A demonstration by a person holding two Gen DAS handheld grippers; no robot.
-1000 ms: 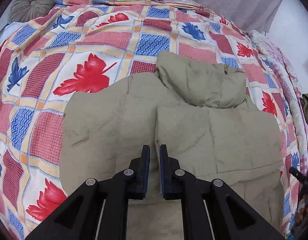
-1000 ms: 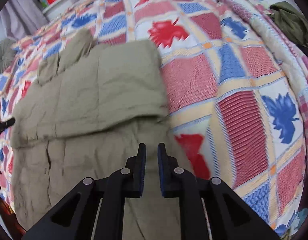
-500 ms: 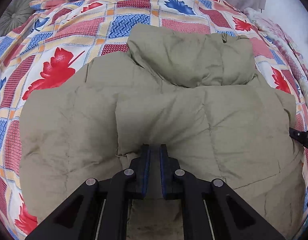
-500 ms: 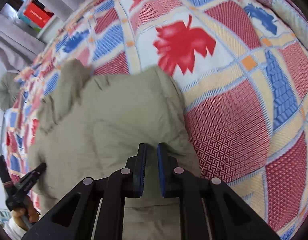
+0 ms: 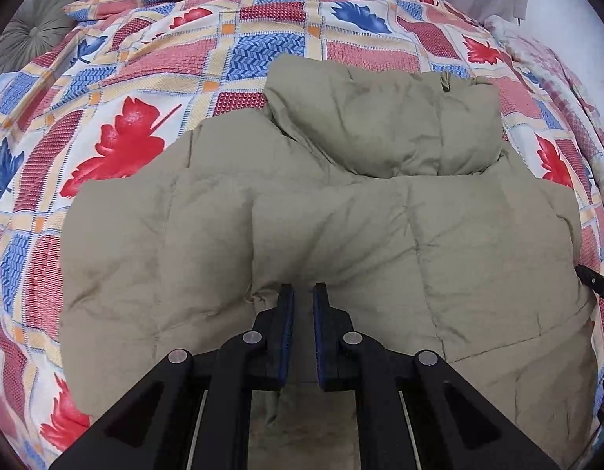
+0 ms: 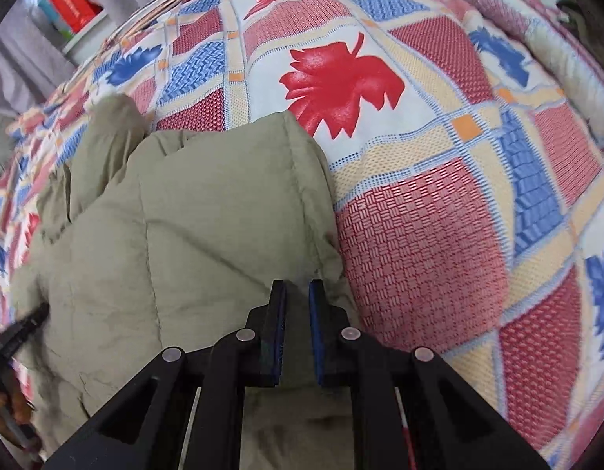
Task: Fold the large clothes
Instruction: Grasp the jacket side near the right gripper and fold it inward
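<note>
A khaki padded jacket (image 5: 341, 235) lay spread on a bed under a patchwork bedspread (image 5: 137, 78) of red, blue and cream squares printed with red and blue leaves. Its hood (image 5: 384, 121) sat at the far end, puffed up and resting on the shoulders, and one side panel had been folded inward so that its edge ran down the middle of the garment. The left gripper (image 5: 302, 293) pointed steeply down at the near part of the jacket, its blue-padded jaws drawn almost together with only a narrow slit between them; jacket cloth showed in that slit, though whether the pads actually pinched a fold could not be told. The right gripper (image 6: 298, 290) stood at the jacket's right edge (image 6: 207, 235), just beside the bare bedspread (image 6: 439, 203) — its jaws likewise nearly closed, with khaki fabric seen in the slim gap and the grip itself unclear. In the left wrist view the tip of the other gripper poked in at the right border, near the jacket's side. A round grey cushion (image 5: 39, 31) rested at the far left corner of the bed, and a red box (image 6: 72, 4) stood on a white shelf beyond the bed — both well apart from the jacket.
</note>
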